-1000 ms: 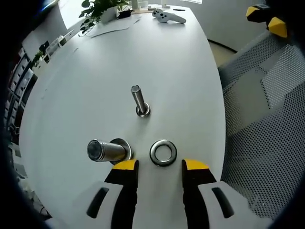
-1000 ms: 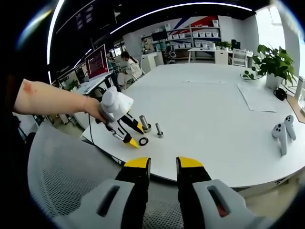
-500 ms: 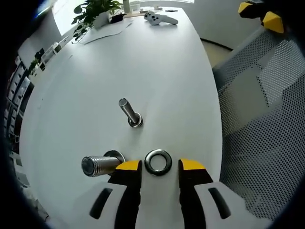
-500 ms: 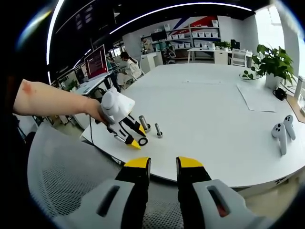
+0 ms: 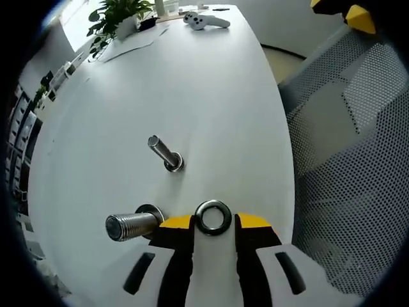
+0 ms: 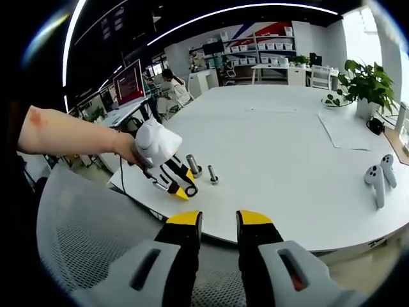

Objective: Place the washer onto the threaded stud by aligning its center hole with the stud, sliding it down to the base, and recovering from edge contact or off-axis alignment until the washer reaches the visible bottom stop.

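A steel washer (image 5: pixel 213 217) lies flat on the white table (image 5: pixel 211 96), right between the yellow tips of my left gripper (image 5: pixel 214 222), whose jaws are open and stand close to the washer's rim on both sides. Beyond it a thin threaded stud (image 5: pixel 163 152) stands upright on its base. To the left is a thick threaded bolt (image 5: pixel 130 224), also upright. In the right gripper view, a hand holds the left gripper (image 6: pixel 174 184) down at the table's near edge beside both studs (image 6: pixel 203 169). My right gripper (image 6: pixel 219 220) hangs open and holds nothing, off the table above a mesh chair.
A grey mesh chair (image 5: pixel 348 166) sits just past the table's right edge. White game controllers (image 5: pixel 203 20), papers and a potted plant (image 5: pixel 118 13) lie at the far end. A person sits at a desk (image 6: pixel 171 86) across the room.
My left gripper has moved forward and down, so the washer now sits between its tips, and its jaws have narrowed. The right gripper has not moved.
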`<state>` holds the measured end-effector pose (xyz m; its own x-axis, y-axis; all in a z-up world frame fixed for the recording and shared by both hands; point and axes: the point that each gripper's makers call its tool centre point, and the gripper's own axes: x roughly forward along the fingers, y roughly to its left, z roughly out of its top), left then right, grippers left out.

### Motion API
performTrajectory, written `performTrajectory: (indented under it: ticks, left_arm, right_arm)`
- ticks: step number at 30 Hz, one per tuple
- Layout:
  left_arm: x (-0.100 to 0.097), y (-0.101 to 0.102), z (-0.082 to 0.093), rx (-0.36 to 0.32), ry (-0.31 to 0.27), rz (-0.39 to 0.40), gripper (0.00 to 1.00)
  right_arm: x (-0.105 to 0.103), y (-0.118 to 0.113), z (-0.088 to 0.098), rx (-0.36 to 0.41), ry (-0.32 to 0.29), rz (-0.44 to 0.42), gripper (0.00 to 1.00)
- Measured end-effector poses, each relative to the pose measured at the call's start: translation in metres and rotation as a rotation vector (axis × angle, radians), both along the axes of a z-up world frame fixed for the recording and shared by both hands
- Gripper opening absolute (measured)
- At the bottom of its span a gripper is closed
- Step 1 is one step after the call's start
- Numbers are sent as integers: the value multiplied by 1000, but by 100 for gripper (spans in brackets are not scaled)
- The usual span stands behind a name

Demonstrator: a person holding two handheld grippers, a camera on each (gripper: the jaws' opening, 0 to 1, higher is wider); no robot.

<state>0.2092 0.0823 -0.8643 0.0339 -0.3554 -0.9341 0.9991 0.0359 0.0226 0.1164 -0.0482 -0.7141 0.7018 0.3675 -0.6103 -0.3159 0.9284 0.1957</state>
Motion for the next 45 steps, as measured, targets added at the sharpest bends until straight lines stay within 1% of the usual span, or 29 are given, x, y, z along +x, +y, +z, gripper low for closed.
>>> performTrajectory:
  ticks: [8, 14, 16, 17, 20, 24, 27, 31, 33, 35, 45]
  left_arm:
    - [0, -1, 0, 4, -1, -5, 21]
    - [-1, 0, 1, -14, -6, -14, 20]
    - [1, -1, 1, -22, -4, 13, 20]
    - [3, -1, 1, -19, -2, 42, 20]
    - [4, -2, 2, -21, -16, 32, 20]
    - [10, -3, 2, -24, -36, 48, 20]
    - [13, -4, 2, -28, -34, 67, 19]
    - [16, -3, 3, -32, -49, 73, 19]
    - [16, -3, 4, -34, -48, 80, 19]
    - [14, -4, 6, -49, -30, 103, 19]
    - [11, -3, 16, -66, -44, 109, 19]
  right_arm:
    - [0, 0, 1, 11, -2, -1, 25]
    - [0, 1, 1, 12, -1, 1, 25]
    - [0, 1, 0, 13, -1, 3, 25]
    - [0, 1, 0, 13, 0, 3, 25]
    - [0, 1, 0, 12, 1, 6, 25]
    - [0, 1, 0, 13, 2, 7, 25]
    - [-1, 2, 0, 27, 6, 3, 25]
    - [-1, 2, 0, 25, 3, 1, 25]
    - [-2, 2, 0, 26, 2, 1, 25]
    - [-2, 2, 0, 25, 2, 4, 25]
    - [-3, 2, 0, 23, 3, 4, 25]
